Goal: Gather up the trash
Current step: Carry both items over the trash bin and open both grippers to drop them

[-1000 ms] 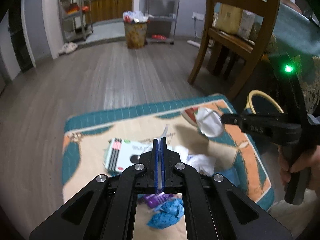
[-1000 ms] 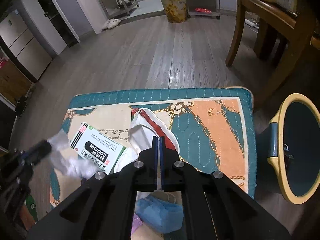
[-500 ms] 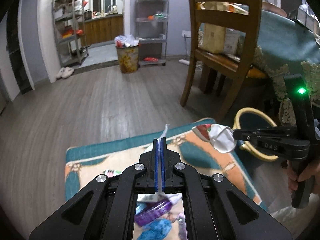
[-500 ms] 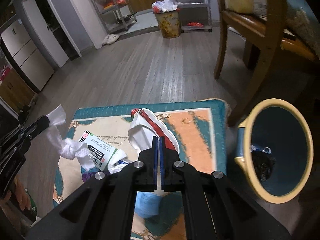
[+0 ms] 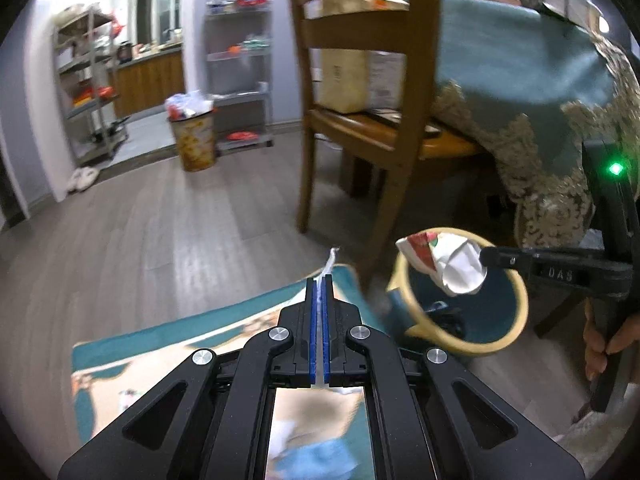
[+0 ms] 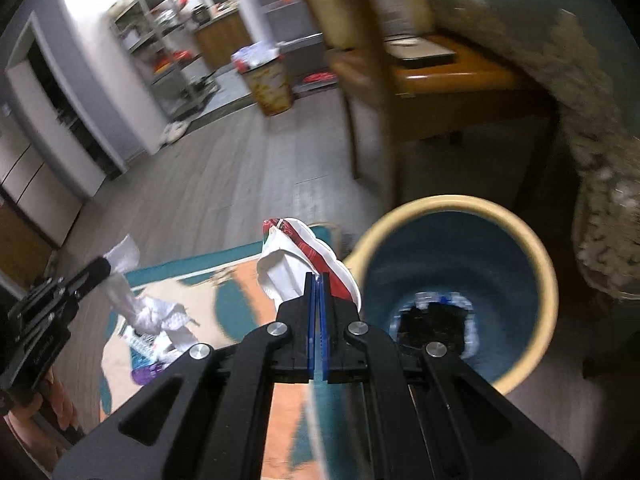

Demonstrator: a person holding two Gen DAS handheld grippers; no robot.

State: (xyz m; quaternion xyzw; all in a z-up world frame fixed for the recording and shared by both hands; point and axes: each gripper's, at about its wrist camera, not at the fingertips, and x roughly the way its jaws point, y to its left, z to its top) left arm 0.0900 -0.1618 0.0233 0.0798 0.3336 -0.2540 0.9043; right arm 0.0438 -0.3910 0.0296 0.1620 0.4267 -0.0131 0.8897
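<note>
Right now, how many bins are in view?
2. A blue bin with a yellow rim stands beside the cushion, under the right claw's wrapper. A full patterned bin stands far across the floor.

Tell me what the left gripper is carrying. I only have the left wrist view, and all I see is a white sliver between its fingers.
Observer: The right wrist view shows the left gripper shut on a crumpled white tissue that hangs below its tips.
Operator: Is there any other trash on the cushion? My view of it is blocked and blurred.
Observer: Yes, a purple packet lies on it under the hanging tissue.
Operator: I see the right gripper shut on the red and white wrapper at the bin. What is inside the bin?
Observer: Something black lies at the bottom, with white and blue bits around it. It is too blurred to name.
</note>
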